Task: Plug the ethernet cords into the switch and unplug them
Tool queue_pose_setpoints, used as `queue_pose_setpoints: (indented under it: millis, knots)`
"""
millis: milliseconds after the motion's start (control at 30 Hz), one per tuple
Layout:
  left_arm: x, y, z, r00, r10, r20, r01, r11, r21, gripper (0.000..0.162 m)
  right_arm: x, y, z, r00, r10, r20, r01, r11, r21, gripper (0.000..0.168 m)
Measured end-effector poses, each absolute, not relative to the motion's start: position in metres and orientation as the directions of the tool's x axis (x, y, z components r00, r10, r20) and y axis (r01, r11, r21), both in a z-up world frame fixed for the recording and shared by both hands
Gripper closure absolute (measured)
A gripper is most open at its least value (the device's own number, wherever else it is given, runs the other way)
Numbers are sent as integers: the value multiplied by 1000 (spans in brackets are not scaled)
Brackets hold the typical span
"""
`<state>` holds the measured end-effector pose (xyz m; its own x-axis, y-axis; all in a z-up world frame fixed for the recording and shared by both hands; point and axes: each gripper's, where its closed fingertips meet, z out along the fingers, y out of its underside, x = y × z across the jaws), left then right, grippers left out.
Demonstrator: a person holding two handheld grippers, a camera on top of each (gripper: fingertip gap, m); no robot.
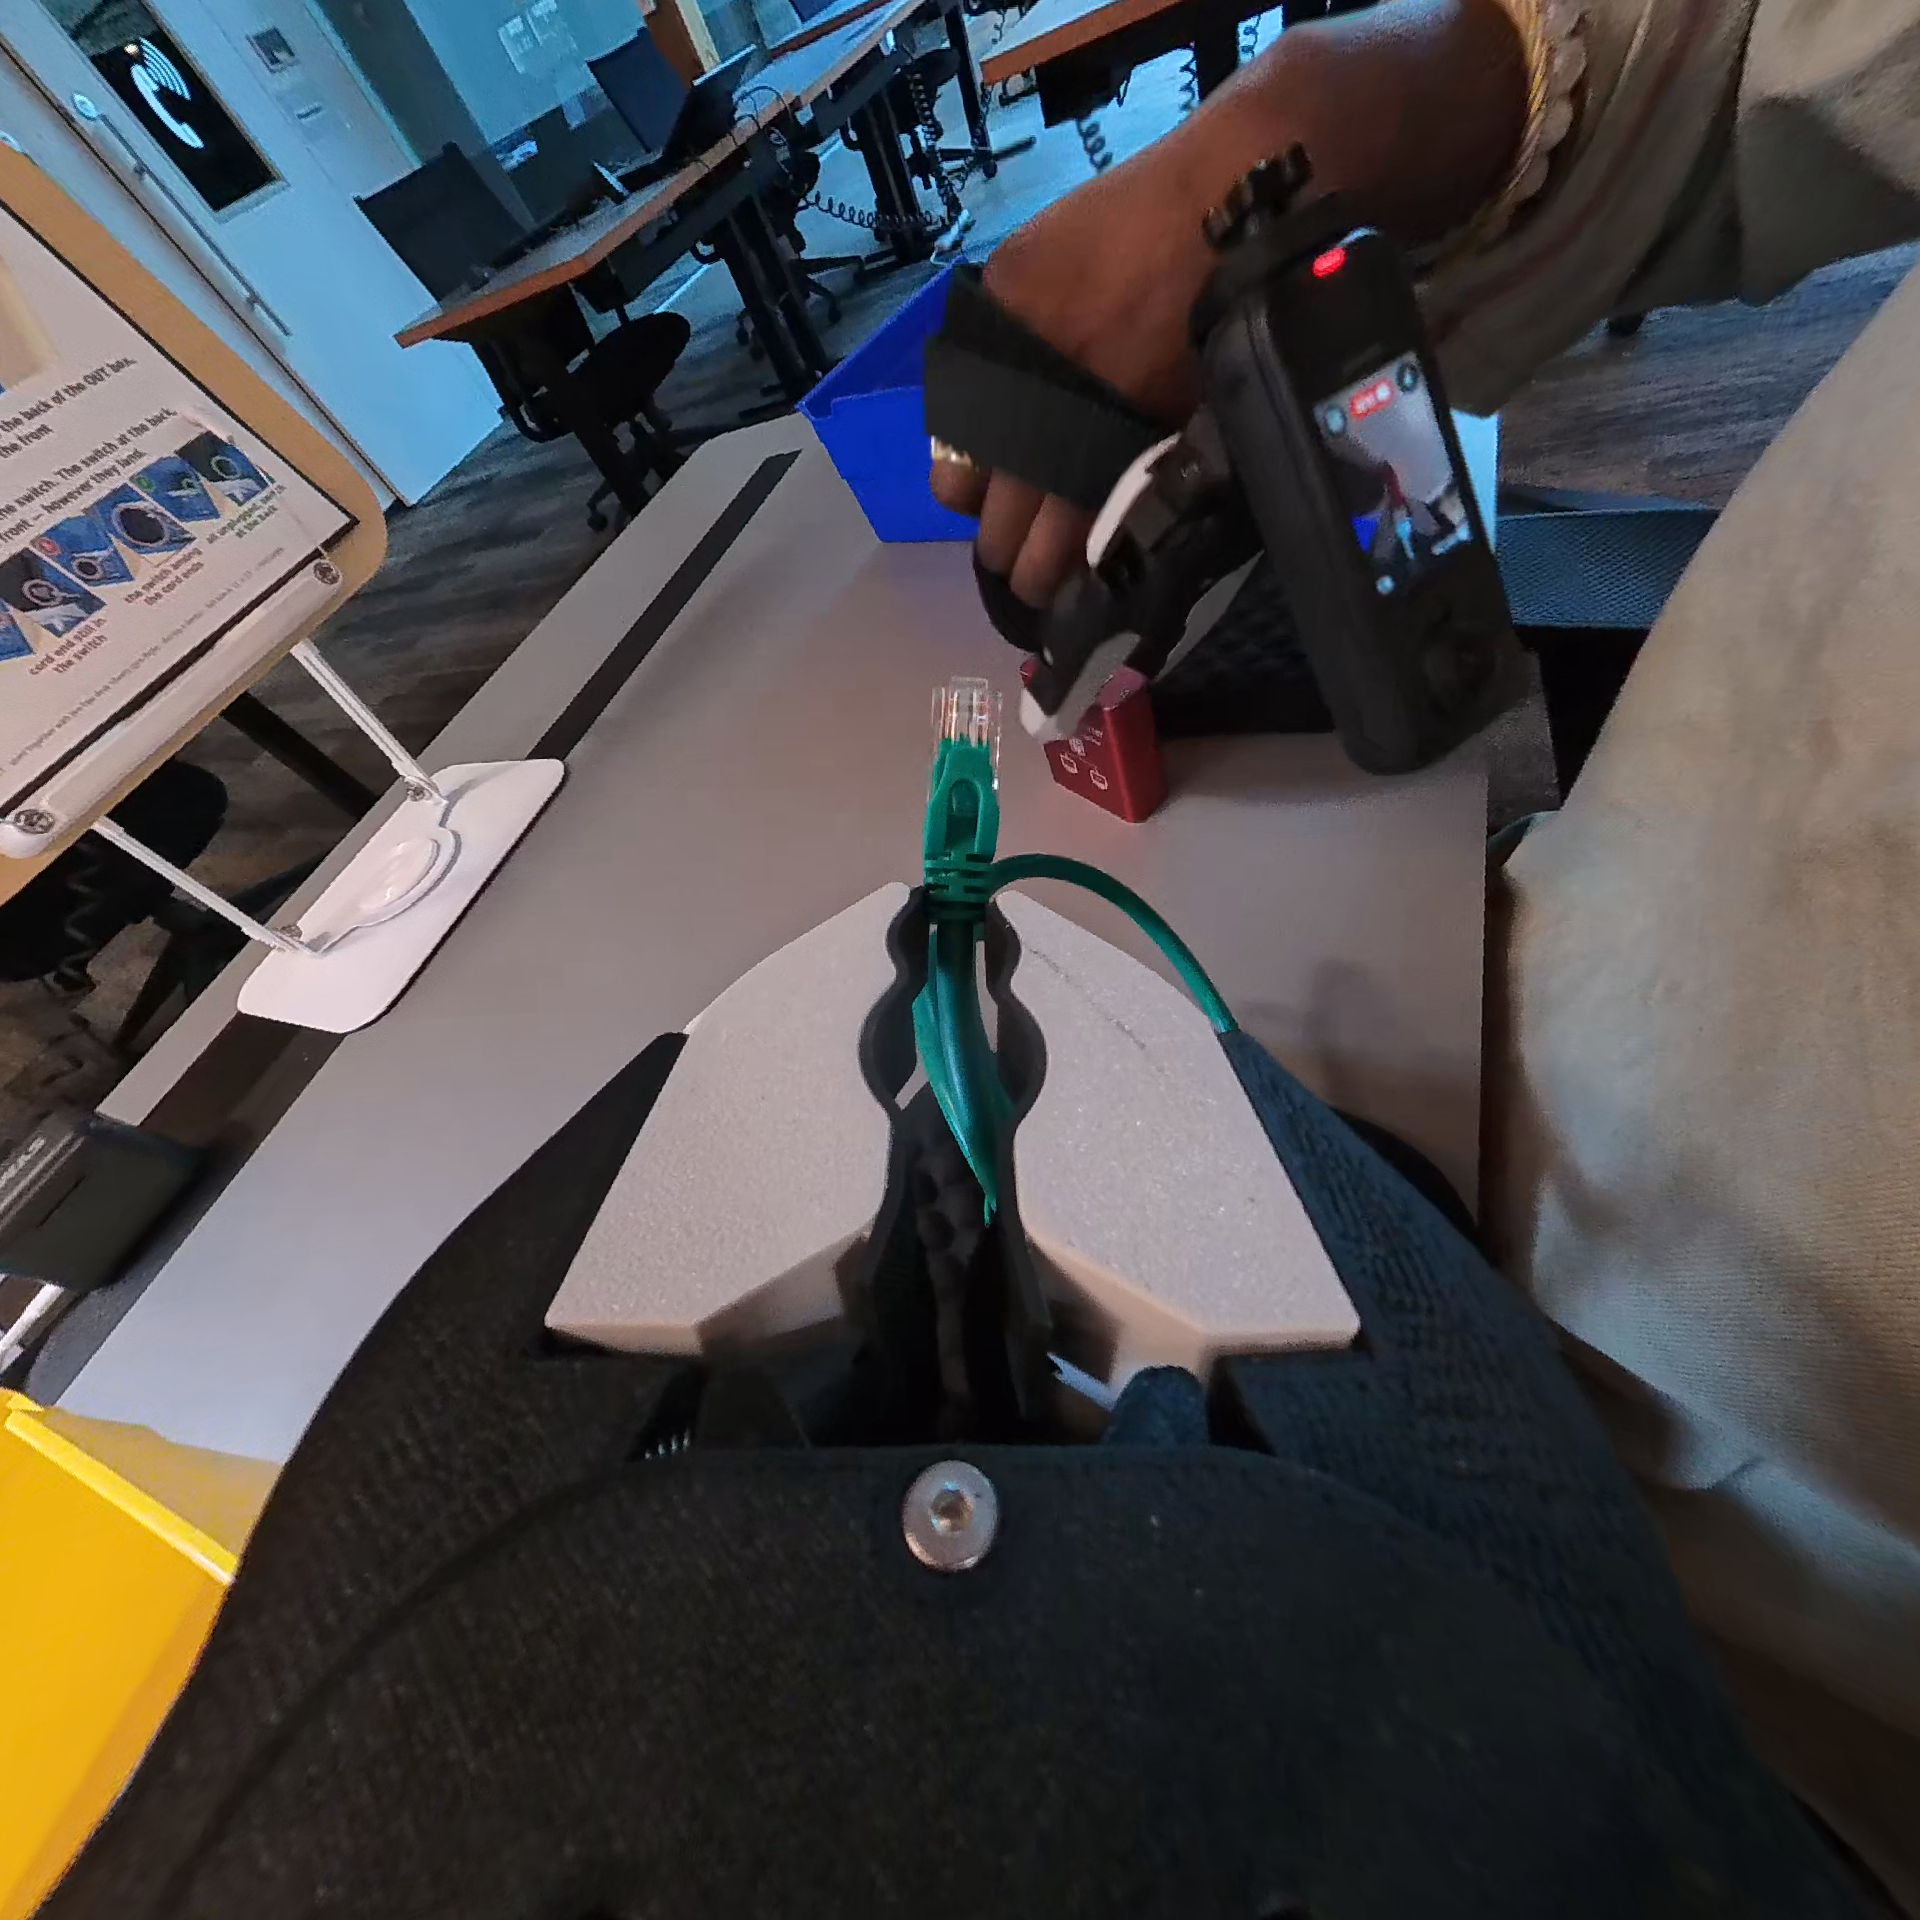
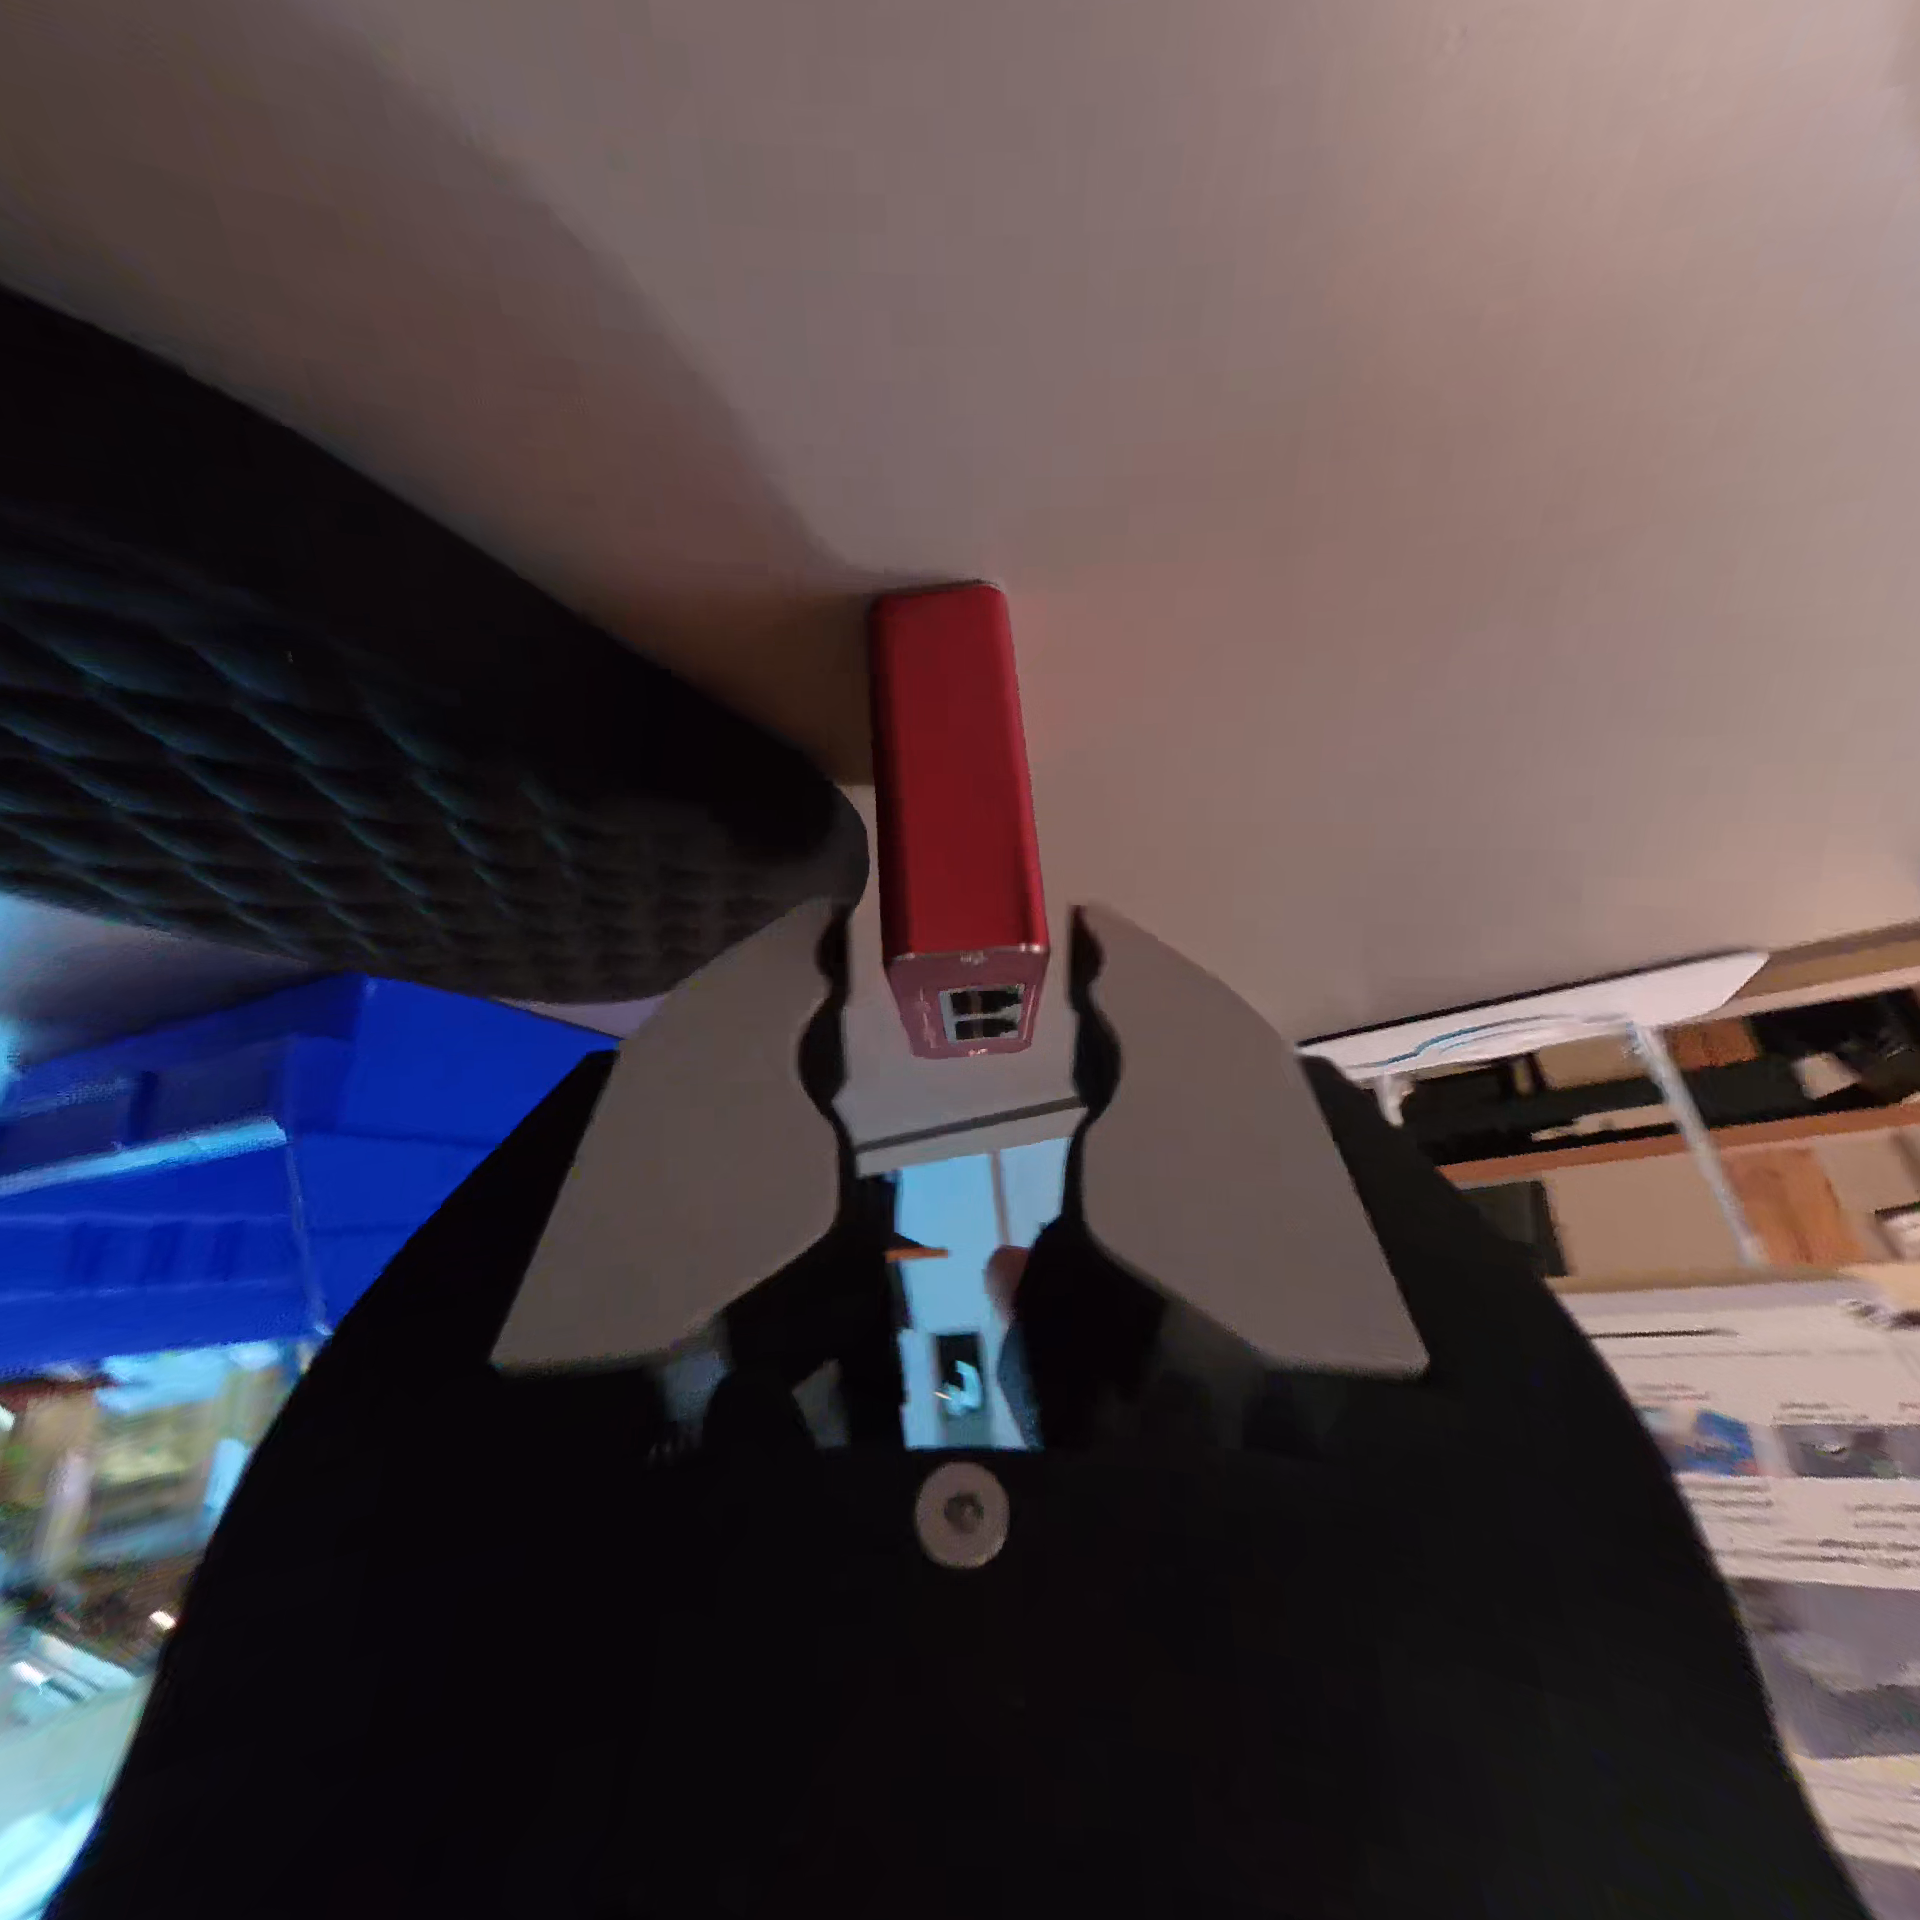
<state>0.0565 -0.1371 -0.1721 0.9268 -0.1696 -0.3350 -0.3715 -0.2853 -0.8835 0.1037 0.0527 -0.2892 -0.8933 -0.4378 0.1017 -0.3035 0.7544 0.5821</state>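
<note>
Left wrist view looks along the left gripper (image 1: 954, 914), whose grey fingers (image 1: 790, 1091) are clamped together on a green ethernet cord (image 1: 961, 821). The cord's clear plug (image 1: 966, 712) sticks out past the fingertips toward 12 o'clock, pointing up and free of any port, while the rest of the cord loops out at 2 o'clock and runs back along the right finger. Just beyond the plug, at about 1 o'clock, a red switch (image 1: 1107, 758) stands on the grey table (image 1: 727, 748). The right gripper (image 1: 1049, 696), held in a person's hand (image 1: 1101, 312), sits at the top of the switch; from here it is hard to say whether it touches it. A blue bin (image 1: 873, 457) sits on the table at 12 o'clock, and an instruction board (image 1: 156, 499) on a white stand (image 1: 395, 894) is at 10 o'clock.

Right wrist view, somewhat blurred, shows the right gripper (image 2: 961, 945) with its fingers (image 2: 707, 1122) apart on either side of the port end of the switch (image 2: 956, 790), with a gap showing on each side. The switch's ports (image 2: 982, 1013) face the camera and hold no plug. A black mesh surface (image 2: 312, 707) lies at 9 o'clock, beside the switch.
</note>
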Motion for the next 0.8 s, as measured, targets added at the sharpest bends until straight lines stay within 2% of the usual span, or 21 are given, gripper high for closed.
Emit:
queue_pose_setpoints:
  millis: [67, 100, 167, 200, 233, 267, 300, 367, 467, 633, 700, 800]
  knots:
    - [56, -137, -172, 930, -164, -330, -364, -278, -889, 153, 109, 55, -284, -947, -259, 191, -138, 862, 487, 100]
    - [56, -137, -171, 933, -161, -322, -356, -272, -894, 152, 114, 52, -281, -968, -106, 229, -14, 928, 373, 83]
    - [56, -137, -170, 941, -159, -298, -331, -259, -907, 152, 122, 42, -267, -938, 239, 250, 257, 966, 41, 57]
    - [56, -137, -170, 946, -157, -283, -316, -250, -915, 152, 120, 39, -256, -879, 407, 251, 383, 913, -140, 51]
    - [56, -137, -169, 950, -156, -269, -301, -242, -923, 152, 115, 38, -244, -794, 565, 226, 491, 814, -311, 52]
    - [56, -136, -168, 953, -157, -259, -291, -232, -928, 152, 110, 36, -235, -704, 690, 168, 568, 689, -450, 50]
    - [56, -134, -168, 954, -159, -253, -284, -223, -932, 152, 108, 34, -232, -633, 769, 89, 625, 575, -527, 52]
    - [56, -132, -168, 955, -164, -247, -279, -214, -936, 152, 112, 31, -241, -543, 839, -39, 733, 450, -510, 53]
    - [54, -131, -168, 957, -159, -244, -274, -209, -939, 153, 110, 43, -268, -507, 861, 27, 807, 486, -335, 46]
    - [48, -133, -173, 959, -131, -249, -273, -219, -937, 152, 106, 42, -294, -480, 877, 20, 865, 476, -158, 61]
    - [47, -134, -175, 956, -130, -262, -286, -220, -933, 152, 106, 45, -302, -467, 884, 30, 875, 467, -132, 63]
    - [47, -134, -177, 957, -138, -254, -279, -222, -934, 152, 100, 43, -305, -453, 892, 9, 878, 447, -170, 66]
